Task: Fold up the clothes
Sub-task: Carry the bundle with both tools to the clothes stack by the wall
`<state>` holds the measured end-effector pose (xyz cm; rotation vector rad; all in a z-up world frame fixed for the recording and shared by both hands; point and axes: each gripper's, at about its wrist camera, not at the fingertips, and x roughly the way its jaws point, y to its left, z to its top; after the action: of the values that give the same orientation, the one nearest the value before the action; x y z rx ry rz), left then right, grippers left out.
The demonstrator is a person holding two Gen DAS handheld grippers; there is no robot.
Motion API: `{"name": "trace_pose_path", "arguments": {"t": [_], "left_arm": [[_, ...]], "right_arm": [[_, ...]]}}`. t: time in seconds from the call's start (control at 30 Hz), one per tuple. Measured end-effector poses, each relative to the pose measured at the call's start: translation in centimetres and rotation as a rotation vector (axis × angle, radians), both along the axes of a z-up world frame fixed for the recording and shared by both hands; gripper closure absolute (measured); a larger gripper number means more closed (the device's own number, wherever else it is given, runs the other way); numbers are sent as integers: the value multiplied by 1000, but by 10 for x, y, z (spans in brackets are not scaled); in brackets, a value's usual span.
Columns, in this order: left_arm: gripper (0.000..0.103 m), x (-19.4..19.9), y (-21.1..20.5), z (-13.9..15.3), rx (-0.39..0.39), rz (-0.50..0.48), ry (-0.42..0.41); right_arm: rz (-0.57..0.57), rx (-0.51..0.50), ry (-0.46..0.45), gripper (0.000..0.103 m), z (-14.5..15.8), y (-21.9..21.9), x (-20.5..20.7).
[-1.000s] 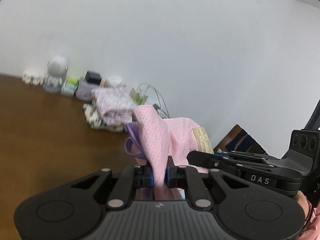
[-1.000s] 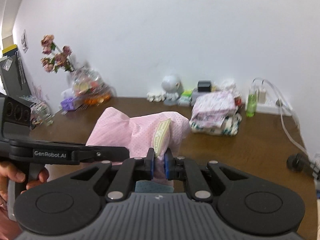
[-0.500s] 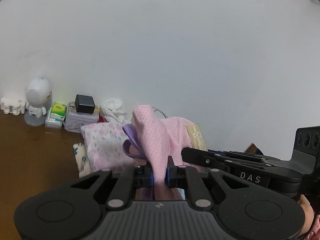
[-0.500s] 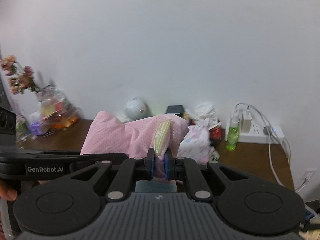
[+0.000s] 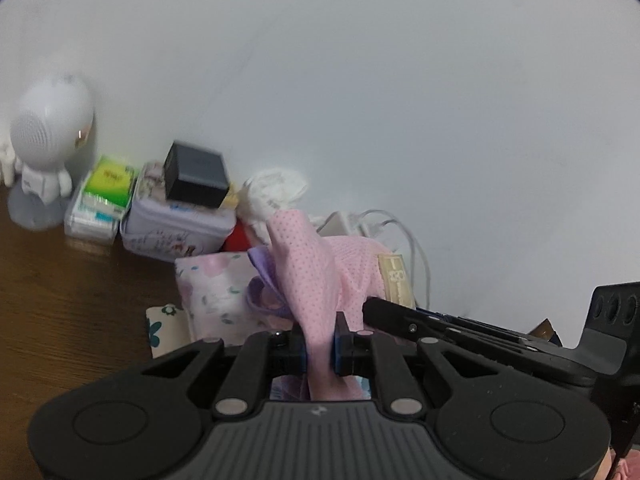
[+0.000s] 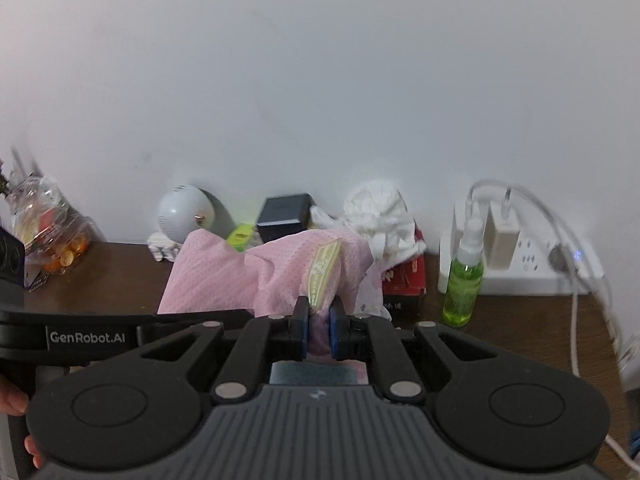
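A folded pink dotted garment (image 5: 316,272) with a cream label hangs between both grippers above the brown table (image 5: 60,288). My left gripper (image 5: 319,346) is shut on its left fold, where a lilac edge shows. My right gripper (image 6: 319,322) is shut on the same pink garment (image 6: 248,276) right by the cream label. Just beyond and below, in the left wrist view, lies a stack of folded floral clothes (image 5: 216,292). The far side of that stack is hidden behind the held cloth.
Along the wall stand a white round-headed figure (image 5: 48,148), a tissue pack (image 5: 104,200), a lilac tin (image 5: 176,220) with a black box (image 5: 196,176), and crumpled white cloth (image 6: 380,212). A green spray bottle (image 6: 464,276) and power strip (image 6: 520,264) sit right; a bag (image 6: 48,236) left.
Both grippers have carried the pink garment toward the back wall and slightly down; the wall items and the folded stack now loom much larger and closer. Both grips held.
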<state>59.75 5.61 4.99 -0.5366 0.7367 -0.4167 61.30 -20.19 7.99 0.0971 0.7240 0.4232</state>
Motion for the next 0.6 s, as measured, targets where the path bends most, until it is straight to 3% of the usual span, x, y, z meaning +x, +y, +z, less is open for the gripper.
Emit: {"name": "trace_pose_path", "arguments": {"t": [0.3, 0.4, 0.43, 0.47, 0.53, 0.6], "left_arm": [[91, 14, 17, -29, -92, 8, 56], [83, 13, 22, -29, -105, 12, 54], [80, 11, 24, -27, -101, 13, 50], [74, 8, 25, -23, -88, 13, 38], [60, 0, 27, -9, -30, 14, -8], [55, -11, 29, 8, 46, 33, -66]], "right_arm": [[-21, 72, 51, 92, -30, -12, 18], [-25, 89, 42, 83, -30, -15, 15], [-28, 101, 36, 78, -28, -18, 14], [-31, 106, 20, 65, -23, -21, 11], [-38, 116, -14, 62, -15, -27, 5], [-46, 101, -84, 62, -3, -29, -5]]}}
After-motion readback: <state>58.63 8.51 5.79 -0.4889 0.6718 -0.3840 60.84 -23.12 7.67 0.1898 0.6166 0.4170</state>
